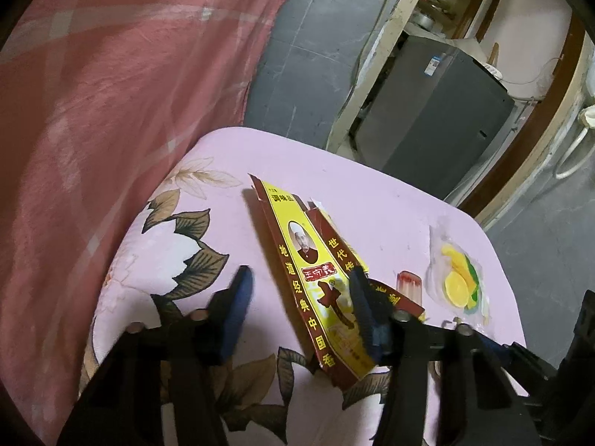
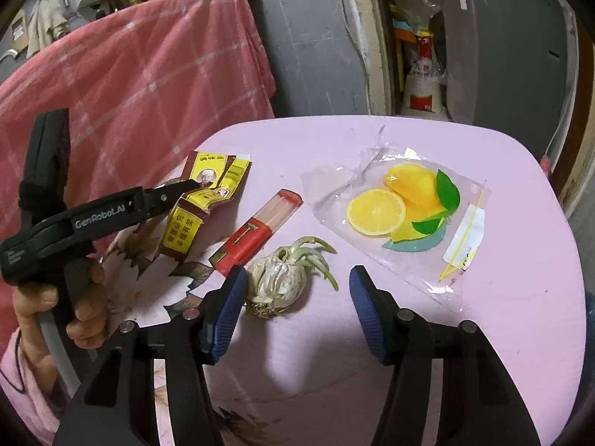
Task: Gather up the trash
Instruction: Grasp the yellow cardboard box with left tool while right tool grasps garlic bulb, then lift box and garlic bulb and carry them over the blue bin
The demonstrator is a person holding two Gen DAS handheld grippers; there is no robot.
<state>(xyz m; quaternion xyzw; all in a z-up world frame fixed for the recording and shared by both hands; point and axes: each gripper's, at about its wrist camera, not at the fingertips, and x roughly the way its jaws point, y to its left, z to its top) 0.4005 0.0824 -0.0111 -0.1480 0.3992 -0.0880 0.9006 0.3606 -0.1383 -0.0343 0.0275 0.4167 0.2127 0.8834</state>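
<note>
A flattened yellow and red seasoning box [image 1: 312,271] lies on the pink table [image 1: 372,193]; it also shows in the right wrist view [image 2: 202,200]. My left gripper [image 1: 301,297] is open, its fingers on either side of the box's near end. A red toothpick tube [image 2: 256,230], a sprouted garlic bulb [image 2: 279,282] and a clear bag printed with lemons [image 2: 401,208] lie on the table. My right gripper [image 2: 297,293] is open and empty, with the garlic just ahead between its fingers.
A pink checked cloth [image 2: 130,85] hangs left of the table. A grey cabinet [image 2: 509,41] and a white sack [image 2: 424,89] stand behind it. The table's far edge [image 2: 372,119] and right edge drop to the grey floor.
</note>
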